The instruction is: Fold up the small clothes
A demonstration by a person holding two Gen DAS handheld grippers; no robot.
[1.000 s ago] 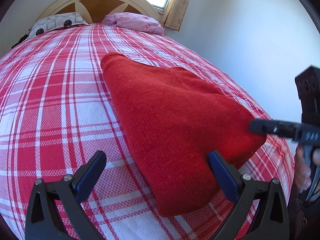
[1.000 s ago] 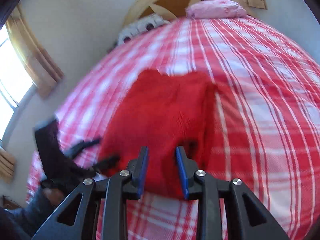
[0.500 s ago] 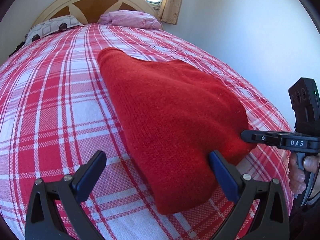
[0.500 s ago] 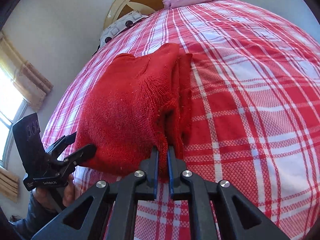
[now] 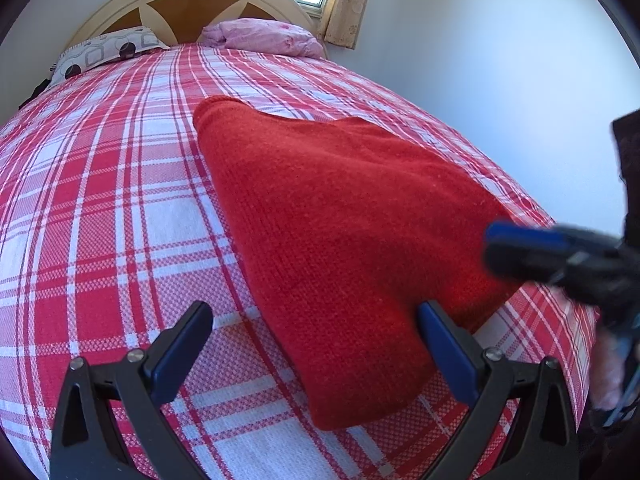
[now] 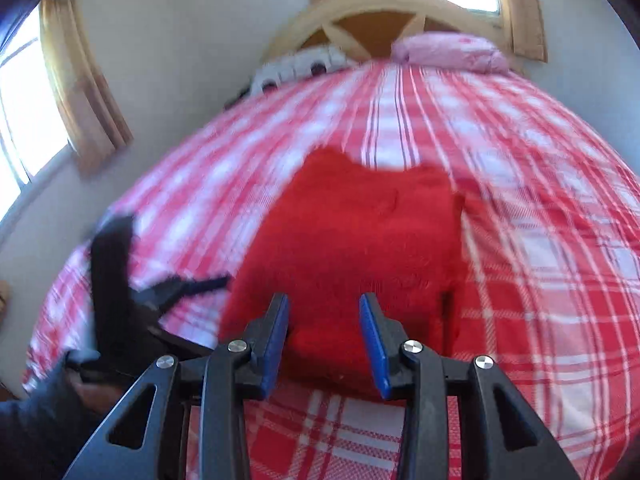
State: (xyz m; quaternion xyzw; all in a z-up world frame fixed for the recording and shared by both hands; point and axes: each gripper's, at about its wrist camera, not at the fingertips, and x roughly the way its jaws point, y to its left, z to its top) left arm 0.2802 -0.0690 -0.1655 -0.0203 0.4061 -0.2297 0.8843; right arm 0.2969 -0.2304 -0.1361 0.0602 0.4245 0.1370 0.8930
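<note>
Left wrist view: the left gripper hangs low over the near edge of the bed, its jaws spread wide and holding nothing. The sweater, red and folded into a long flat shape, lies on the plaid cover toward the bed's right side, running from near the middle down to the near edge. Its near end sits between the two blue pads, closer to the right pad, which overlaps it in the picture; whether they touch cannot be told. The right gripper comes in blurred from the right edge of the frame, its tip at the sweater's right corner. At the head of the bed lie a patterned pillow on the left and a pink pillow on the right, against a wooden headboard. A curtain hangs by the window behind.

Right wrist view: the picture is blurred. The right gripper has its jaws parted, clamped on nothing, just above the sweater's near edge. The sweater lies along the middle of the bed, a thinner folded layer showing down its right side. The left gripper reaches in from the left, its tip at the sweater's left edge. The pink pillow and headboard show at the far end.
</note>
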